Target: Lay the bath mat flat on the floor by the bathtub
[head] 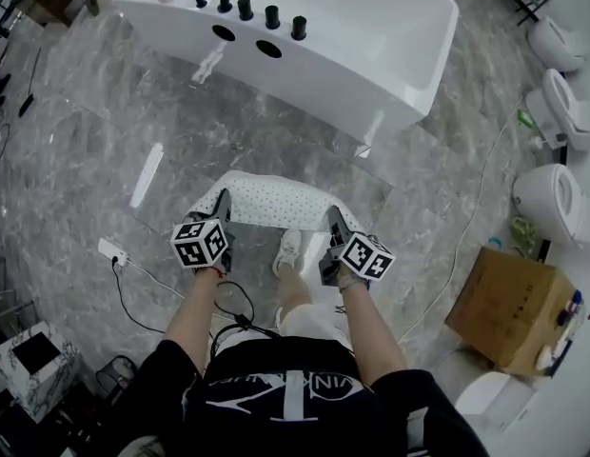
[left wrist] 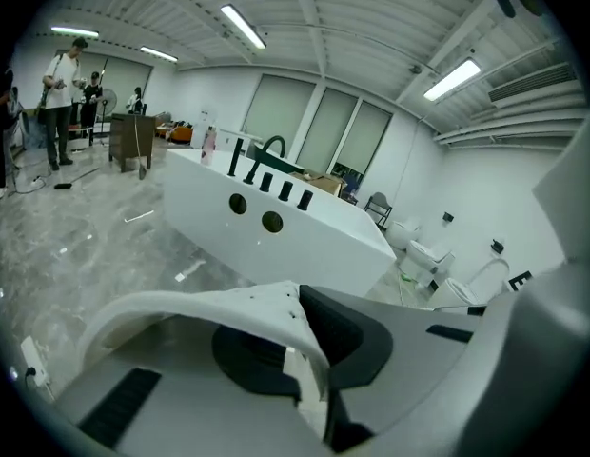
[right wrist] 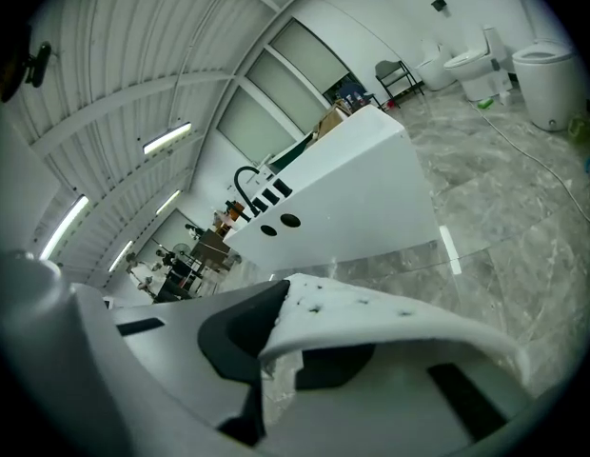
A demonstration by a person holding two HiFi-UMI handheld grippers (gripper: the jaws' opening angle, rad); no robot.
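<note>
Nearest, the person stands with one shoe just behind the mat, arms out and a gripper in each hand. The left gripper has its jaws pressed onto the mat's left end, and the right gripper pinches the right end the same way. In each gripper view a white perforated edge runs into the closed jaws and curves away from them. Holding the two ends apart draws the mat out as one band between the grippers, which probably prevents folds when it goes down. From the head view it appears to hang above the grey marble floor, sagging slightly in the middle; I cannot tell whether its far edge touches the floor. Its long side runs roughly parallel to the tub, which stands a little further on with bare floor between them, so the mat is already turned the right way. It is not yet laid; the task looks about midway. The next step would likely be lowering both ends evenly, closer to the tub wall, before the jaws let go. A thin cable crosses the floor to the right, clear of the landing spot. Toilets and a box stand off to that side.
</note>
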